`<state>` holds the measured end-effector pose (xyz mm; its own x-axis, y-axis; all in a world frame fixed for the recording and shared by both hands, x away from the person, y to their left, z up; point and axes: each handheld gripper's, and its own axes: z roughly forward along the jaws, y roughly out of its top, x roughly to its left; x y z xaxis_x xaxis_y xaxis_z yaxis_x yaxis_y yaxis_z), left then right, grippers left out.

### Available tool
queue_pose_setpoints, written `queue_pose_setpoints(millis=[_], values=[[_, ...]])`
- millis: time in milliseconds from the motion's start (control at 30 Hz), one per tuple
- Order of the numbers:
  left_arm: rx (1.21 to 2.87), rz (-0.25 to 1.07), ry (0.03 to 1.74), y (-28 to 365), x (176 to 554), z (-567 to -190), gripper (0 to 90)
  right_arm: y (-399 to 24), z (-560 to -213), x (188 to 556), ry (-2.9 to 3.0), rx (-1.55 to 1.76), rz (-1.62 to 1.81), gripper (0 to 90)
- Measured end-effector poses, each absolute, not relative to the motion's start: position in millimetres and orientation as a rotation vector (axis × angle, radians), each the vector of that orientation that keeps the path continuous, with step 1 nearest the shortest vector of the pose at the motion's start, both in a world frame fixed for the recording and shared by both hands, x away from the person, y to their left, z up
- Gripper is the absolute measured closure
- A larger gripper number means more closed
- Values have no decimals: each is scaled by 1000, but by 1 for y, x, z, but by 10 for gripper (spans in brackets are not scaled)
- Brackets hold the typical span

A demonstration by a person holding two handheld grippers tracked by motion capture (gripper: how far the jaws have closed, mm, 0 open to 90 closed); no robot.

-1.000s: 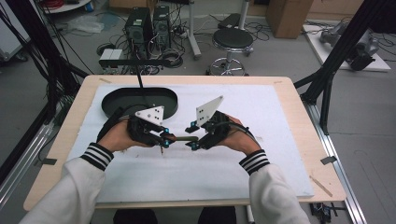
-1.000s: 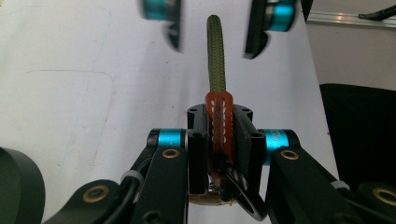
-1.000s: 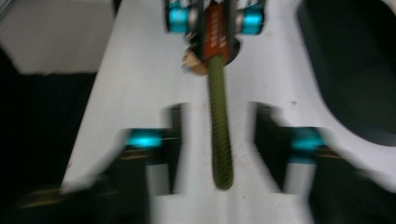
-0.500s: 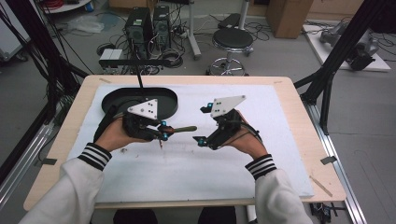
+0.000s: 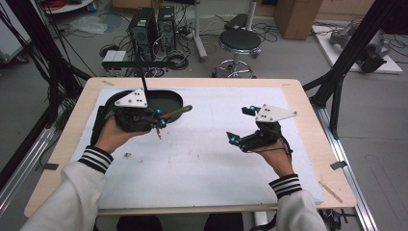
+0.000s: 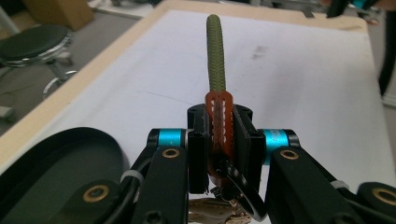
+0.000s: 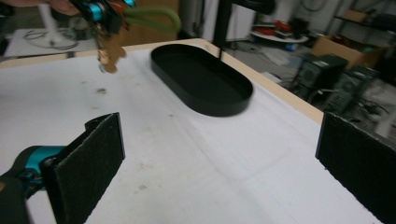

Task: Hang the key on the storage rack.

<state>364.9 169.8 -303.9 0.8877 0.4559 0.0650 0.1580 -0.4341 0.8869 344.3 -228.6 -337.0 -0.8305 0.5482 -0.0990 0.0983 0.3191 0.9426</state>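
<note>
Over the left half of the table (image 5: 308, 192), the left gripper (image 5: 159, 120) is clamped on a keychain strap (image 5: 175, 112), an olive-green woven cord with an orange clip at its near end. From the left gripper view the 2 black jaws press flat against the orange clip (image 6: 219, 122), and the green cord (image 6: 215, 51) sticks straight out ahead of them, above the white sheet (image 6: 289, 70). A dark metal ring (image 6: 243, 186) hangs under the jaws, with a small brown piece below it that is too cut off to make out. In the high view that small piece (image 5: 158, 133) dangles just under the gripper, above the sheet.

The strap's free end reaches over the near rim of the black oval tray (image 5: 168, 98), which sits at the far left of the white sheet (image 5: 207, 178). The left hand (image 5: 113, 137) holds the gripper just beside the tray.

Well apart to the right, the right gripper (image 5: 240, 125) is held by the right hand (image 5: 274, 159), its jaws spread wide with nothing between them. Its own view shows the 2 padded jaws far apart at the frame's edges, the tray (image 7: 205, 81) beyond them, and the other gripper (image 7: 100, 11) up in the corner with the green cord (image 7: 152, 16) looping toward the tray.

A black stool (image 5: 239, 41) stands on the floor beyond the table.
</note>
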Motion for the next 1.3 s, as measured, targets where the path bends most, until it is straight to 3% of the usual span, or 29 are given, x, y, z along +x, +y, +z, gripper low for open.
queue_pose_setpoints(millis=[567, 1300], values=[[1833, 462, 724, 203, 383, -301, 776, -285, -372, 324, 1874, 822, 1523, 3], [1698, 562, 916, 230, 408, -310, 778, -303, -410, 309, 1728, 893, 1573, 3]])
